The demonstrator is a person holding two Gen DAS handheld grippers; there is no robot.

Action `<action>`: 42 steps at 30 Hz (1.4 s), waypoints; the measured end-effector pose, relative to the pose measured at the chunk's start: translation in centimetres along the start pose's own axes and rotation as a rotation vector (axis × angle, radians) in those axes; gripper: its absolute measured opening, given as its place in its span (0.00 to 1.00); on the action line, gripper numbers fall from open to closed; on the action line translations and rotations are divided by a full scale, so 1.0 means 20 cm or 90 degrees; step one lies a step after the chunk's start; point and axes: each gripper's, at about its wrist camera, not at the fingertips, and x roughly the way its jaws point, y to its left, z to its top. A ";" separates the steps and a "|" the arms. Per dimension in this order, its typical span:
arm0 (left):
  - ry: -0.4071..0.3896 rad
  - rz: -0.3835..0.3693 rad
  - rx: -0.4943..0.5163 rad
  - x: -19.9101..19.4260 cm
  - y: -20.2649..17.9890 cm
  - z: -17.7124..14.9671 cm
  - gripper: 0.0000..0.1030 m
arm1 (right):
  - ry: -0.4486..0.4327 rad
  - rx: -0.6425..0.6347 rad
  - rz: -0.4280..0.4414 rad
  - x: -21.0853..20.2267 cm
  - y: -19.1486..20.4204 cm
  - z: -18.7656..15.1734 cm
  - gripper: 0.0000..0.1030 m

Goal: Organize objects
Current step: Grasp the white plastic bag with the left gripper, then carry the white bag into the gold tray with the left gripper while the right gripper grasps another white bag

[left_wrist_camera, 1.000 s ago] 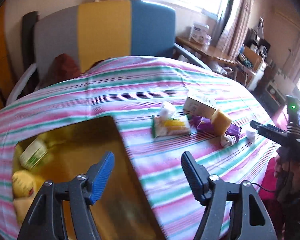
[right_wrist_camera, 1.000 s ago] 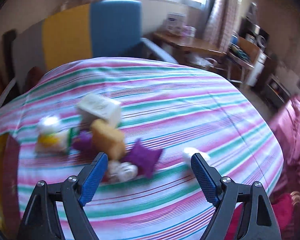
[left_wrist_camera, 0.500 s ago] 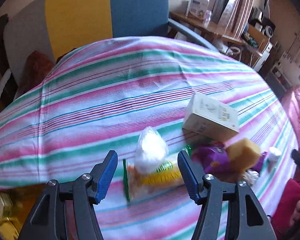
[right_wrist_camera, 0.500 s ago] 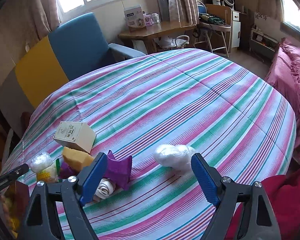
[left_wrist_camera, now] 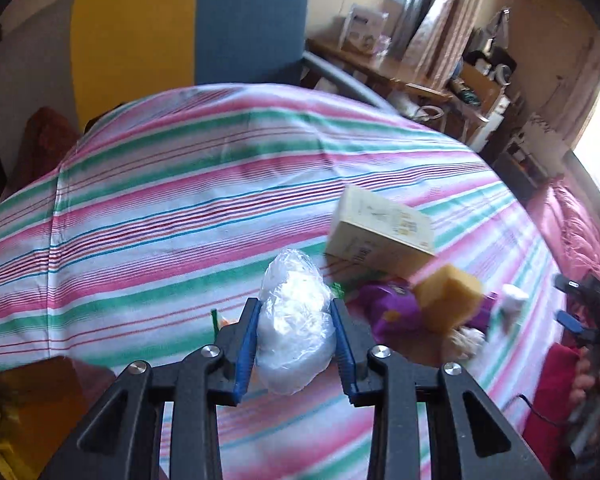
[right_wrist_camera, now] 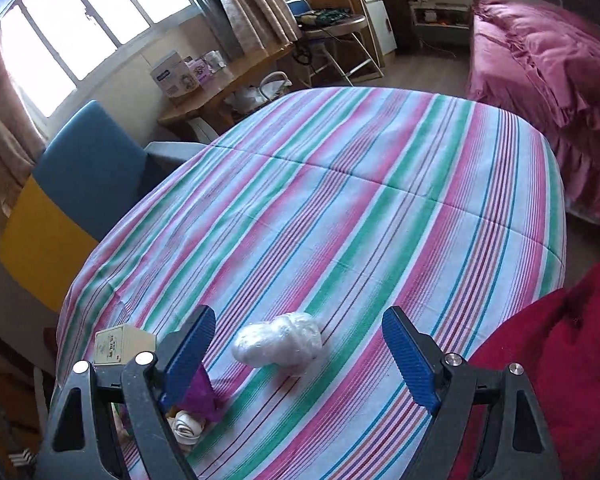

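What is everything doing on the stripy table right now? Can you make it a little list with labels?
surface: striped tablecloth
left gripper: fingers have just closed on a plastic-wrapped white bundle
right gripper: fingers wide apart, nothing gripped
between right fingers: second wrapped white bundle, lying on the cloth, untouched
pile nearby: cream box, yellow sponge block, purple packet
bottom left corner of the left view: golden-brown container
background: blue and yellow chair
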 end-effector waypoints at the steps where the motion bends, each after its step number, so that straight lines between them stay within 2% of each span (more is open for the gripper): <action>1: -0.007 -0.008 0.005 -0.04 -0.02 -0.02 0.33 | 0.010 -0.002 -0.004 0.02 0.00 0.00 0.84; 9: -0.026 -0.066 0.024 -0.28 -0.10 -0.23 0.33 | 0.054 -0.095 -0.055 0.15 0.12 -0.06 0.84; 12: -0.029 -0.079 0.029 -0.34 -0.12 -0.31 0.33 | 0.068 -0.104 -0.059 0.19 0.14 -0.07 0.84; 23: -0.024 -0.096 -0.023 -0.50 -0.04 -0.54 0.33 | 0.089 -0.134 -0.091 0.30 0.16 -0.07 0.83; 24: -0.026 -0.094 -0.035 -0.52 -0.02 -0.56 0.33 | 0.095 -0.138 -0.095 0.32 0.16 -0.07 0.82; 26: -0.032 -0.091 -0.060 -0.56 0.03 -0.59 0.33 | 0.124 -0.148 -0.098 0.37 0.16 -0.08 0.66; 27: -0.037 -0.087 -0.077 -0.59 0.08 -0.61 0.33 | 0.128 -0.151 -0.093 0.37 0.17 -0.08 0.56; 28: -0.044 -0.080 -0.096 -0.63 0.13 -0.63 0.33 | 0.123 -0.164 -0.101 0.37 0.18 -0.08 0.37; 30: -0.060 -0.063 -0.137 -0.71 0.24 -0.68 0.33 | 0.130 -0.192 -0.122 0.39 0.20 -0.10 0.24; 32: -0.080 -0.033 -0.180 -0.81 0.38 -0.74 0.33 | 0.129 -0.212 -0.124 0.39 0.23 -0.11 0.22; 38: -0.129 0.096 -0.309 -1.08 0.84 -0.95 0.33 | 0.115 -0.224 -0.132 0.35 0.23 -0.13 0.21; 42: -0.129 0.134 -0.349 -1.12 1.00 -1.04 0.33 | 0.094 -0.241 -0.129 0.30 0.25 -0.14 0.21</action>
